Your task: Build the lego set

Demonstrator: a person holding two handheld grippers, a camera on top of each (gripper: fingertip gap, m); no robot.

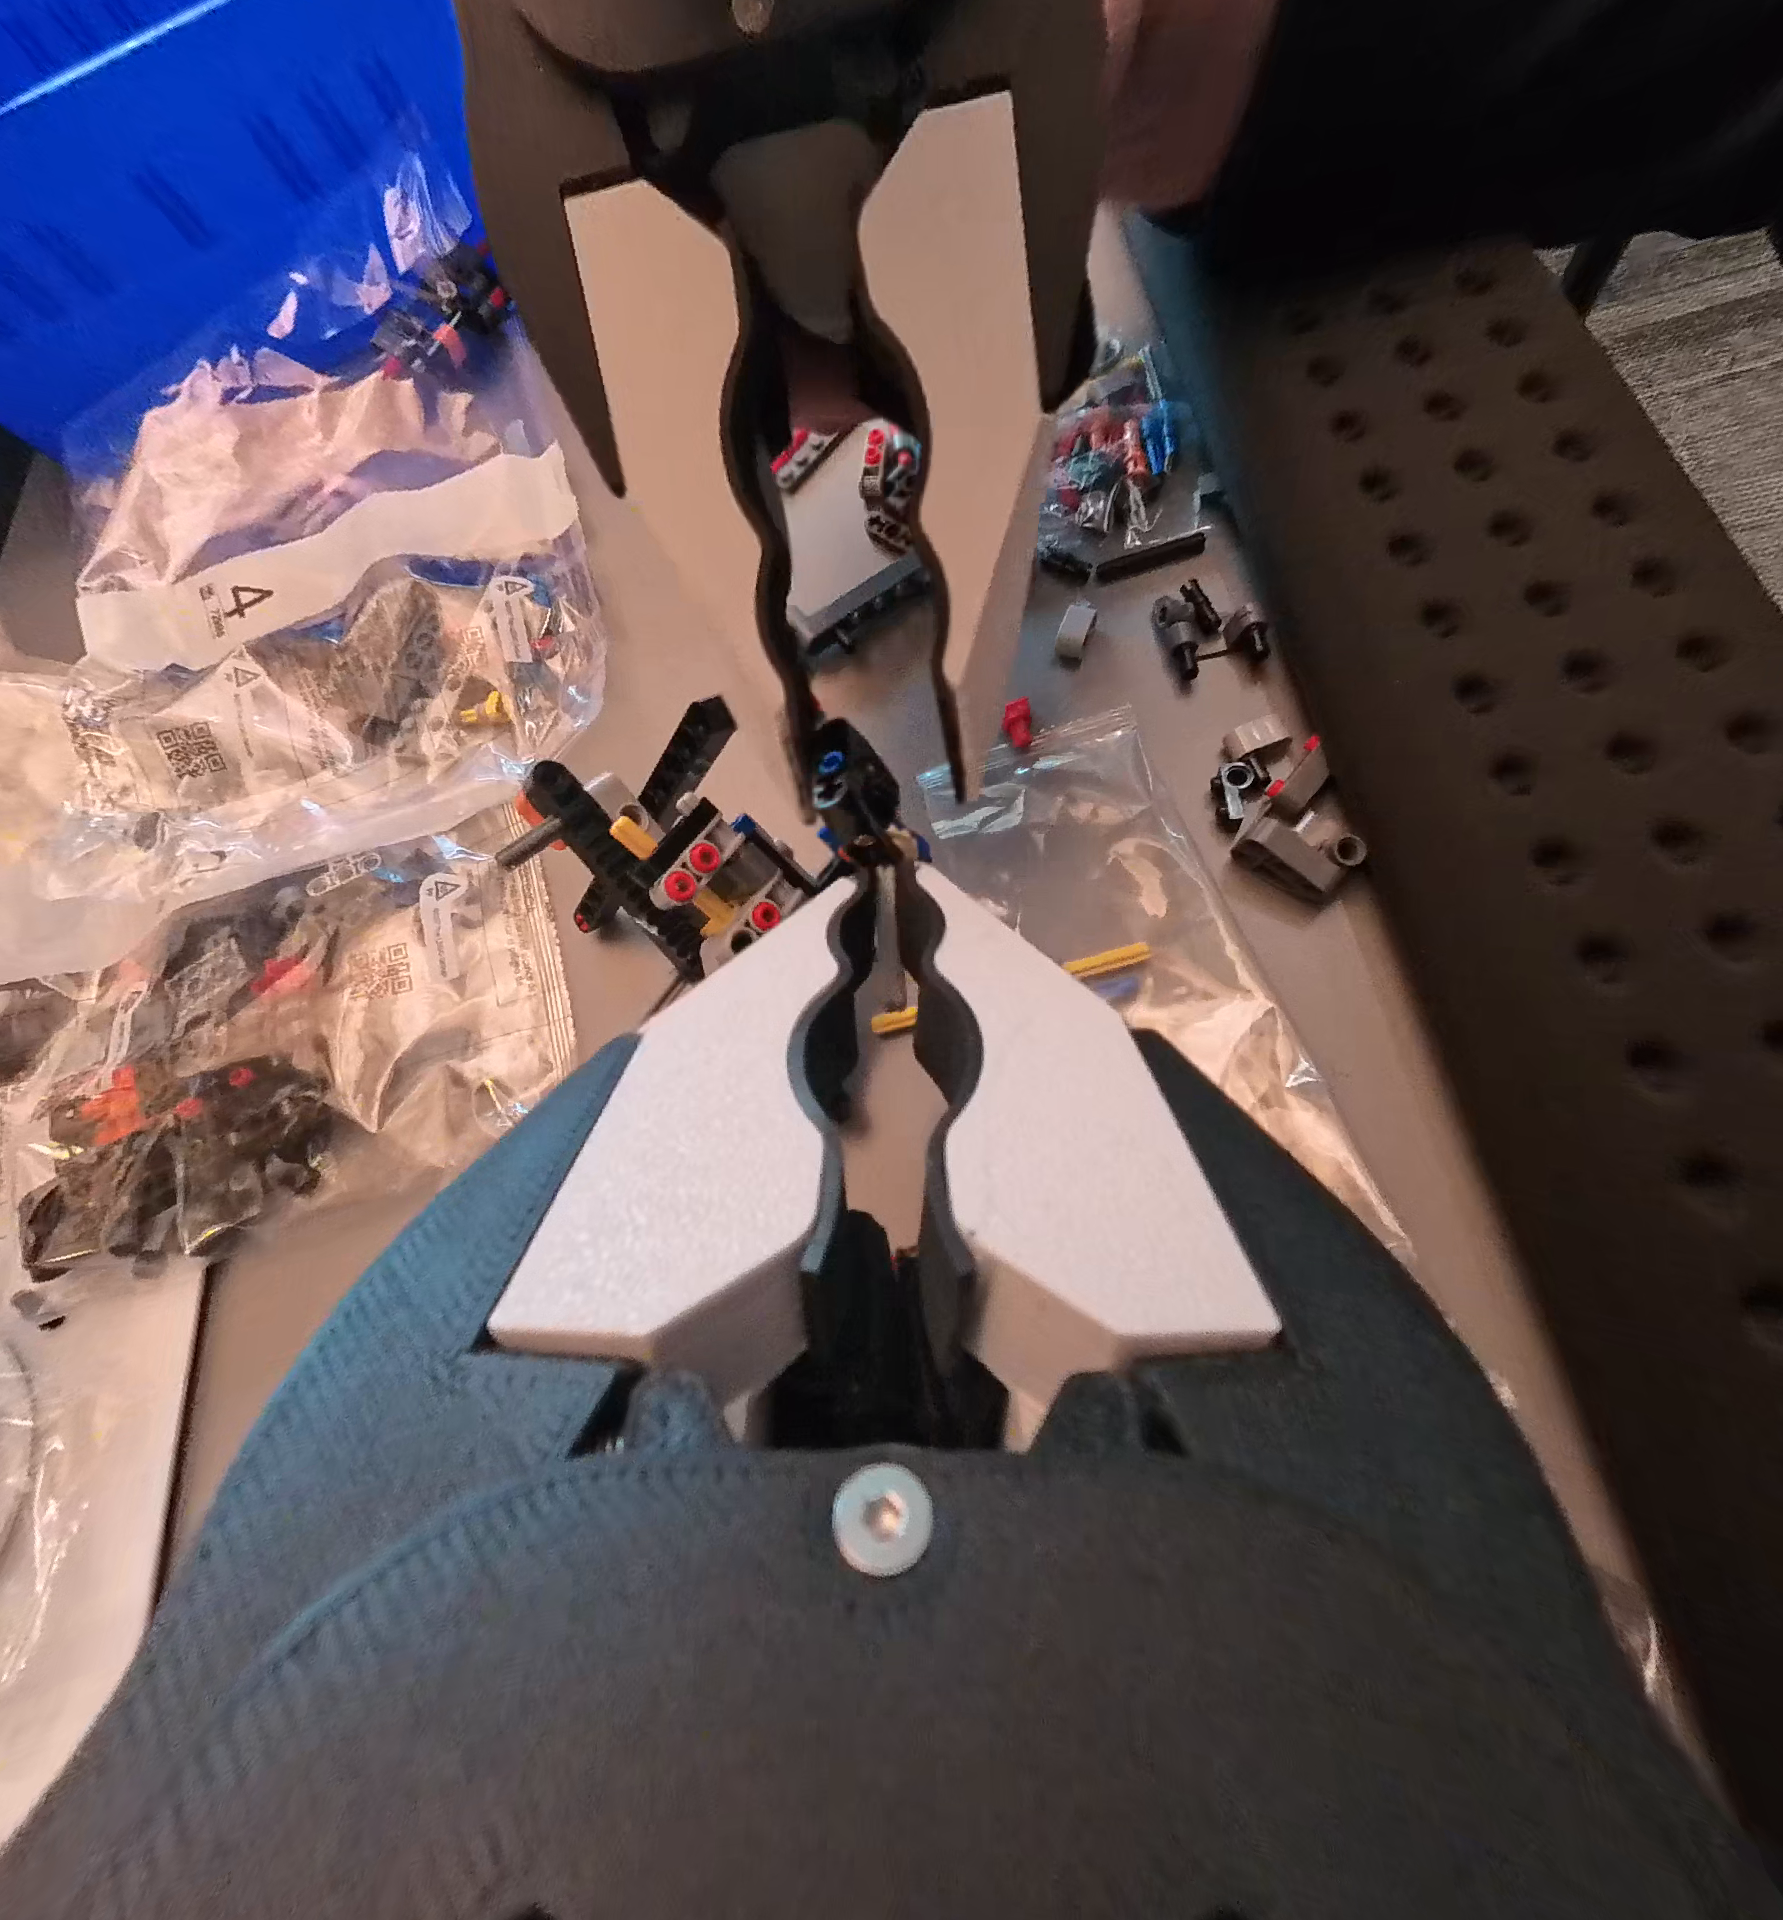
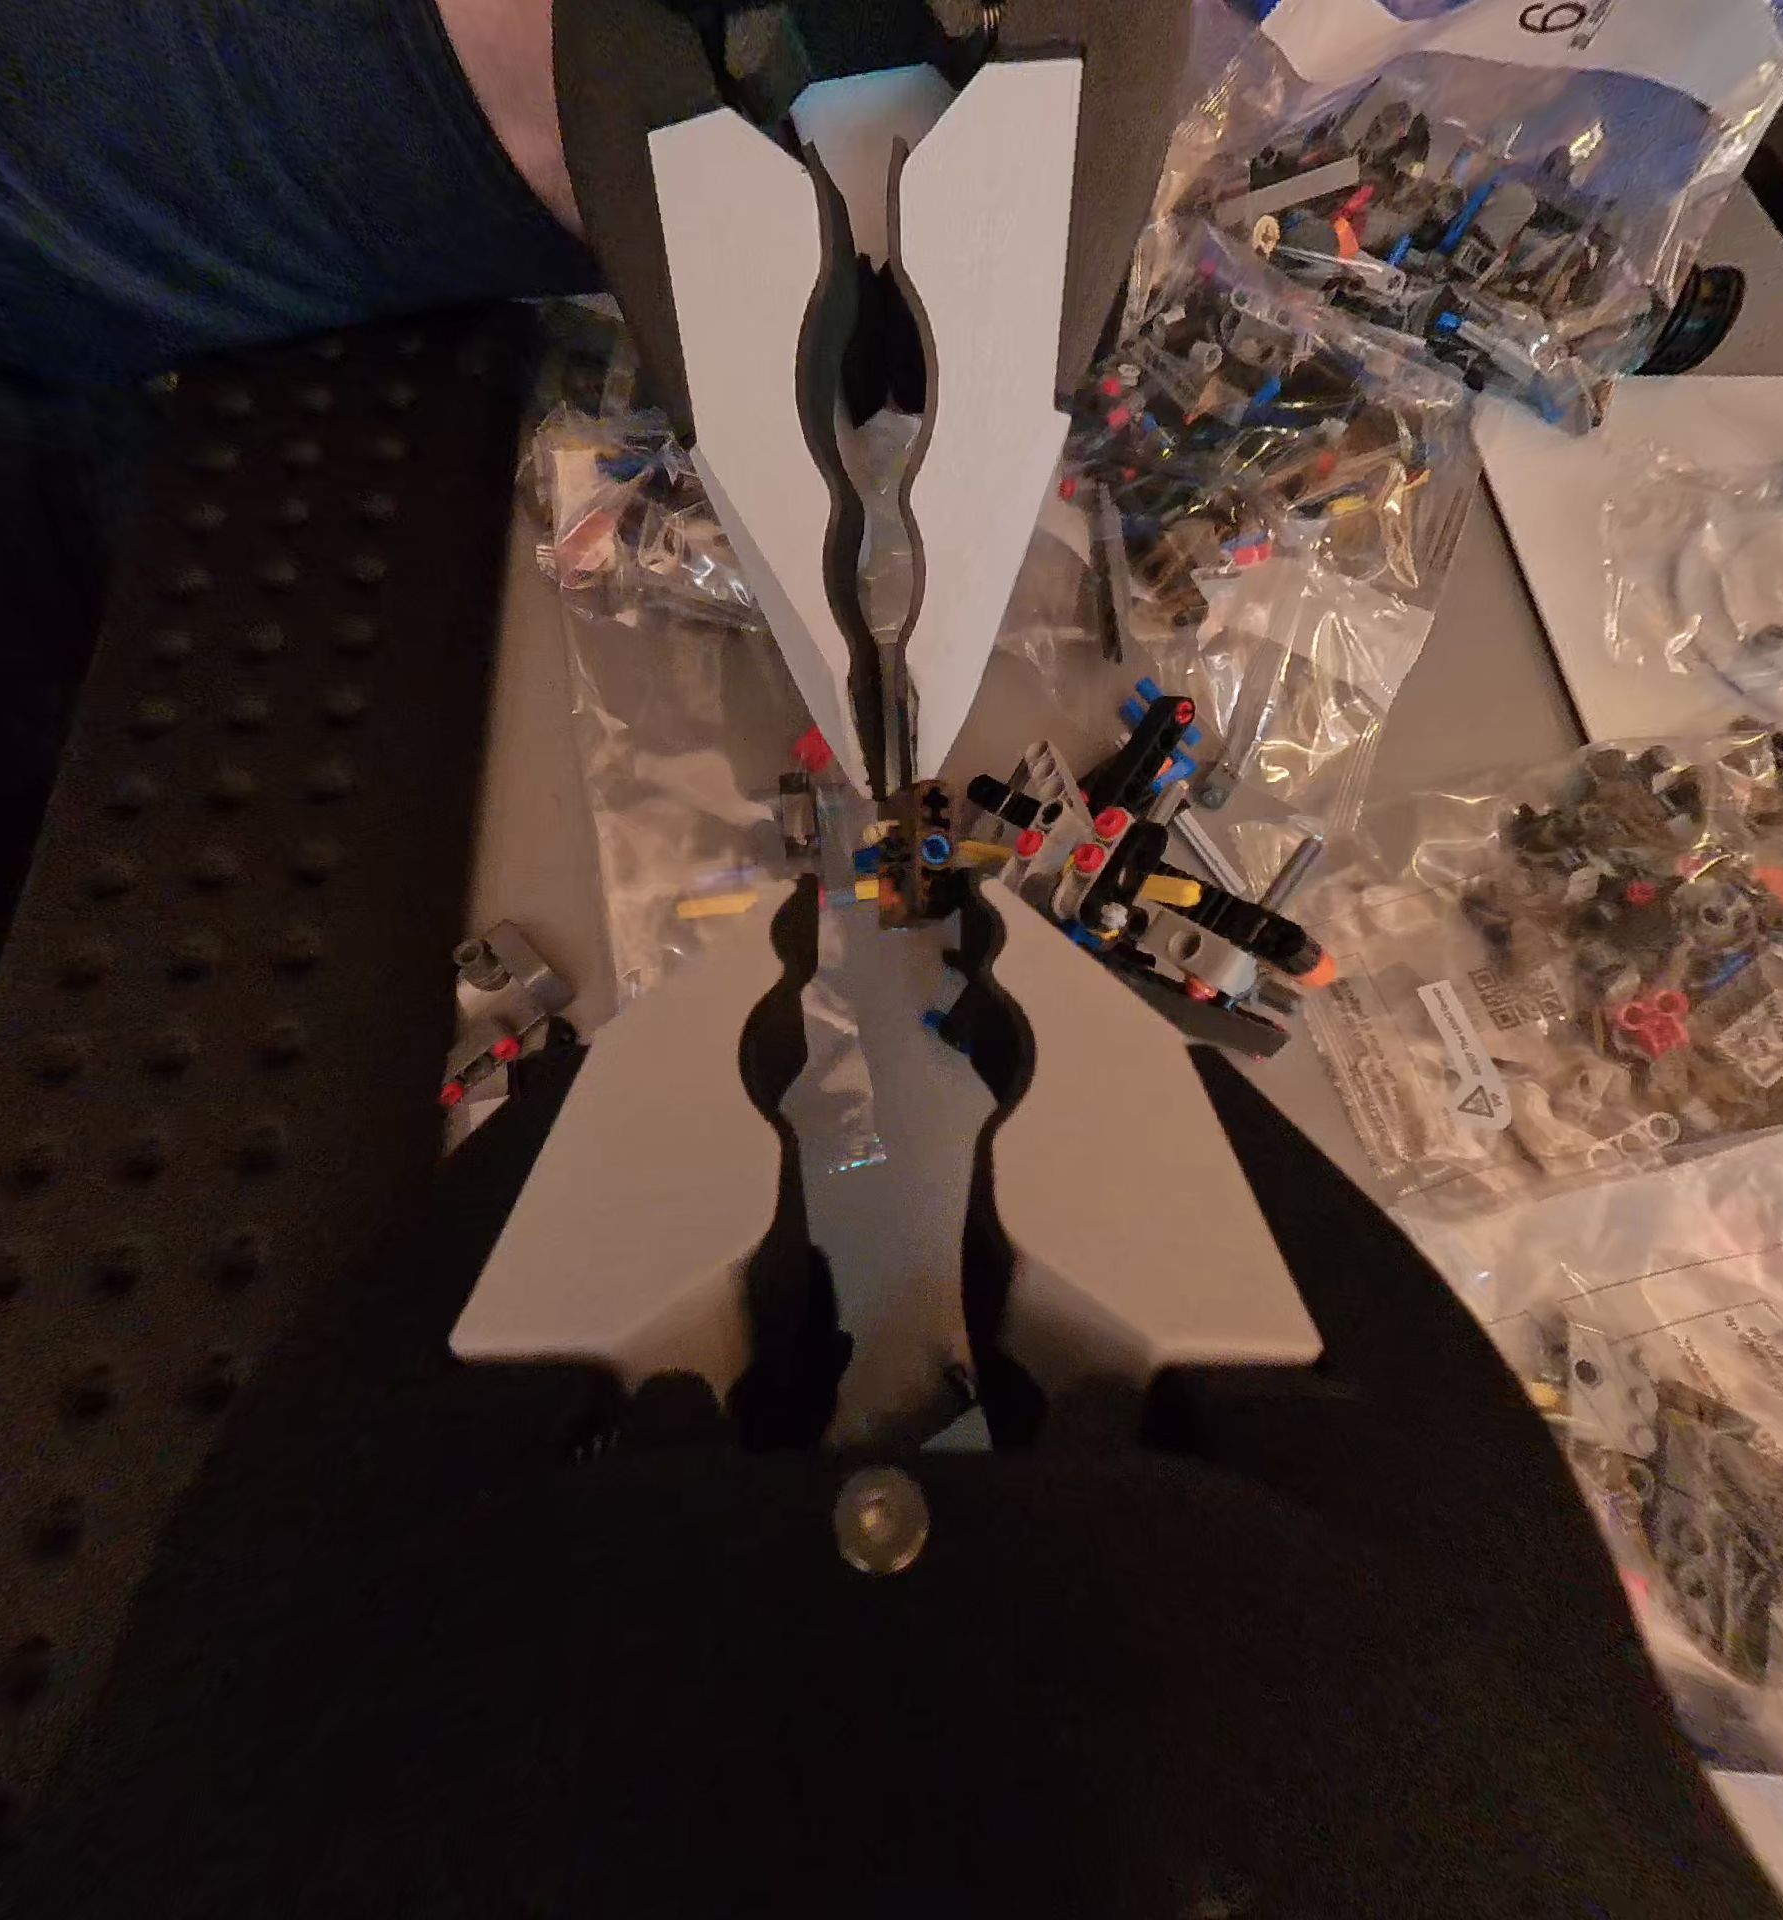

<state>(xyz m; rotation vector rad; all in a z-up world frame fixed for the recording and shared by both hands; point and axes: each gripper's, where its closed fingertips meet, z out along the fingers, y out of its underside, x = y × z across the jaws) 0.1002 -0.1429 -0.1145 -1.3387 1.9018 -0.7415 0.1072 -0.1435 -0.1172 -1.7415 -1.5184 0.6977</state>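
The left gripper [image 1: 882, 883] was pinched on a small black piece [image 1: 845, 774] with a blue pin. From twelve o'clock the right gripper [image 1: 871, 795] met it, fingers spread either side of it; whether it gripped, I could not tell. At nine o'clock lay the half-built model [image 1: 679, 852]. The piece looked light, rigid and slick: best held by its flat sides.
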